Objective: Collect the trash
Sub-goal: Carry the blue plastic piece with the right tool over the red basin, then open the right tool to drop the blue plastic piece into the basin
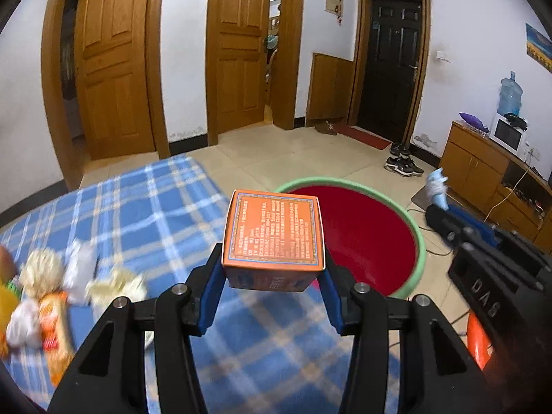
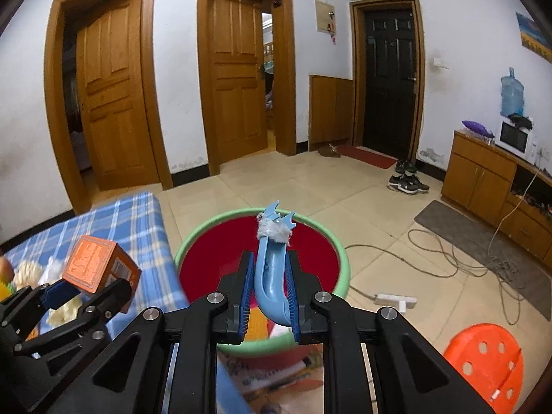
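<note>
My left gripper (image 1: 272, 276) is shut on an orange box (image 1: 273, 231) and holds it above the blue plaid table edge, beside the red basin with a green rim (image 1: 419, 238). The same orange box (image 2: 100, 265) and left gripper (image 2: 81, 291) show at the left of the right wrist view. My right gripper (image 2: 269, 289) is shut on a light blue plastic piece (image 2: 272, 269) with white fluff on its tip, held above the basin (image 2: 193, 238). The right gripper (image 1: 448, 217) also shows in the left wrist view. Crumpled tissues and wrappers (image 1: 45, 296) lie on the plaid cloth (image 1: 145, 207).
An orange perforated stool (image 2: 490, 362) stands at the lower right. Cables and a power strip (image 2: 395, 300) lie on the tiled floor, with a grey mat (image 2: 483, 252). Wooden cabinet (image 2: 483, 172), shoes (image 2: 407, 183) and doors stand further off.
</note>
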Tool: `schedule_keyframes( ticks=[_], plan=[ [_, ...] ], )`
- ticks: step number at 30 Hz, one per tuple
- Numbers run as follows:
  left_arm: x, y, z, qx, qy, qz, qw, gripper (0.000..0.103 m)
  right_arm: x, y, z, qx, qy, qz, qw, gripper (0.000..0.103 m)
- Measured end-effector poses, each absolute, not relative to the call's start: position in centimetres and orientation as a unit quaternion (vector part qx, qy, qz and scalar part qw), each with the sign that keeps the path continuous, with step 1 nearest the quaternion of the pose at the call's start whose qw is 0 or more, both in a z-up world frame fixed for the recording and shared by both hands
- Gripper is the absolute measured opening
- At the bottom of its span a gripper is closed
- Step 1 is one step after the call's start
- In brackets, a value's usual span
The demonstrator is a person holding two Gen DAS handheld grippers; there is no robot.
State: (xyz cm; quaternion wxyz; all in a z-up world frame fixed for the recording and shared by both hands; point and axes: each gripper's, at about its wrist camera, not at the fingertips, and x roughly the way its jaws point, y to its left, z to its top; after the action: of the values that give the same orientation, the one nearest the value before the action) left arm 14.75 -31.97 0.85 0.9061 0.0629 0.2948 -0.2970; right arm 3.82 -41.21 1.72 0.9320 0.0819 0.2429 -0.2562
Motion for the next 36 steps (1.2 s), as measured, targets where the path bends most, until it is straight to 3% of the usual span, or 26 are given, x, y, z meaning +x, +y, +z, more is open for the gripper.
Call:
schedule_keyframes(
  ticks=[20, 26, 36],
  plan=[
    [19.3, -36.4, -1.5, 0.076, 0.310, -0.339, 0.885, 0.051, 8.9, -44.1, -0.9, 0.093, 0.266, -0.274, 0.920, 0.017],
    [18.6, -37.1, -1.3, 0.101, 0.300, -0.322, 0.892, 0.050, 9.0, -44.8, -1.2, 0.116, 0.276, -0.275, 0.914, 0.025],
    [18.8, -36.5, -1.2, 0.091, 0.300, -0.301, 0.901, 0.063, 8.8, -45.3, -1.2, 0.128, 0.273, -0.283, 0.910, 0.037]
  ],
)
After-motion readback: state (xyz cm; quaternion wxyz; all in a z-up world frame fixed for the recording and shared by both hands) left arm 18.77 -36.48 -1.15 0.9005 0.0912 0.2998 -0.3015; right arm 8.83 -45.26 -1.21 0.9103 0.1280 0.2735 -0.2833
